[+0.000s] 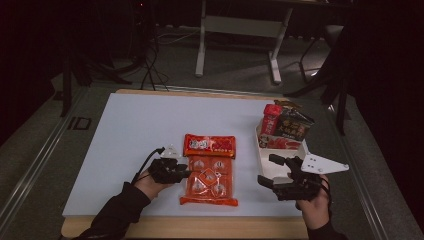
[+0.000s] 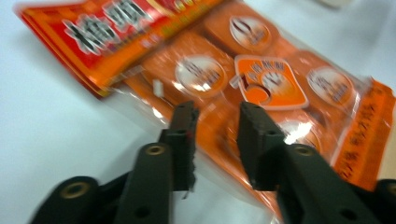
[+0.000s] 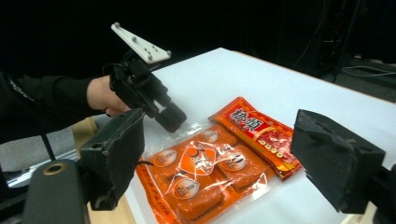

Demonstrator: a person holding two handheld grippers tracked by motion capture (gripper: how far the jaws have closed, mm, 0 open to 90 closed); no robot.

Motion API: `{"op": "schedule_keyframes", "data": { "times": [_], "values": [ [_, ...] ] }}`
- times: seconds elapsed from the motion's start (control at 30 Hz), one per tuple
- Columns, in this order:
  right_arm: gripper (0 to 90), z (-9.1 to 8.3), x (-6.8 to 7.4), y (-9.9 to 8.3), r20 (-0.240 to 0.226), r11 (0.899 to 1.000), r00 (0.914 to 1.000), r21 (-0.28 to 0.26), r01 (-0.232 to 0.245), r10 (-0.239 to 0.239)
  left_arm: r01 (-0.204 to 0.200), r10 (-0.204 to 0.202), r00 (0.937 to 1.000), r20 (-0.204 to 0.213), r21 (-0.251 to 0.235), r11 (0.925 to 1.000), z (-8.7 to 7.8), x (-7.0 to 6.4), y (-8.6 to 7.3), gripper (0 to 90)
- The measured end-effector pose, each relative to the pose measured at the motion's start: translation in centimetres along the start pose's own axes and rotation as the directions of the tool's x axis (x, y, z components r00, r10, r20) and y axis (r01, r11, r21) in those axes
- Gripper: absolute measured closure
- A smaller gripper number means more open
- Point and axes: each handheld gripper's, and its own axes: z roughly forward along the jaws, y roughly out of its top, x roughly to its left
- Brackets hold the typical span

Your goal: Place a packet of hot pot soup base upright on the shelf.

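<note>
PLACE: lab or recording studio | SURROUND: dark, black-draped walls | FLOOR: grey carpet, cables [image 1: 150,65] trailing across it | FURNITURE: white-legged desk frame [image 1: 240,30] behind; stand legs at left | WORKTOP [image 1: 150,130]: wooden board under a plain white sheet, lit from above | PROPS: packaged snacks in a white tray [image 1: 265,155]

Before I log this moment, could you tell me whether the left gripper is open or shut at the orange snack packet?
Open: the left gripper shows a clear gap between its jaws, poised over the flat orange snack packet's clear edge.

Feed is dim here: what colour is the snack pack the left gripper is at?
Orange with a red header, the snack pack shows best in the right gripper view.
</note>
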Motion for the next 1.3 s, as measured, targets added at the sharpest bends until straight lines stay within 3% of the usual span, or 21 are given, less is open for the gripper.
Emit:
{"op": "schedule_keyframes", "data": {
  "times": [0.23,0.5,0.73,0.83,0.93,1.3],
  "values": [
    [16.8,-0.1,0.3,-0.2,0.008,1.000,0.9998,-0.010,-0.017,0.017,0.023,-0.023,0.9997,-0.004,-0.029,0.9993,-0.7,1.1,1.2,55.6],
    [13.9,0.1,0.9,-0.5,0.042,0.999,0.9980,-0.013,0.048,-0.047,0.066,-0.066,0.9978,0.004,-0.031,0.9974,-0.5,2.8,1.9,45.0],
    [11.2,0.0,1.2,-0.5,0.067,0.998,0.9961,-0.007,0.057,-0.057,0.113,-0.114,0.9934,-0.019,-0.043,0.9927,0.6,4.7,2.5,43.2],
    [10.5,0.2,1.5,-0.6,0.110,0.997,0.9910,-0.006,0.078,-0.077,0.120,-0.122,0.9920,-0.032,-0.049,0.9916,0.9,5.1,2.6,41.4],
    [10.6,0.3,1.5,-0.6,0.111,0.996,0.9902,0.003,0.085,-0.085,0.146,-0.148,0.9887,-0.026,-0.051,0.9879,1.6,6.2,3.0,41.2],
    [10.3,0.7,1.9,-0.8,0.108,0.992,0.9867,0.040,0.118,-0.122,0.204,-0.206,0.9765,-0.062,-0.046,0.9780,4.4,8.5,3.3,41.2]
  ]
}}
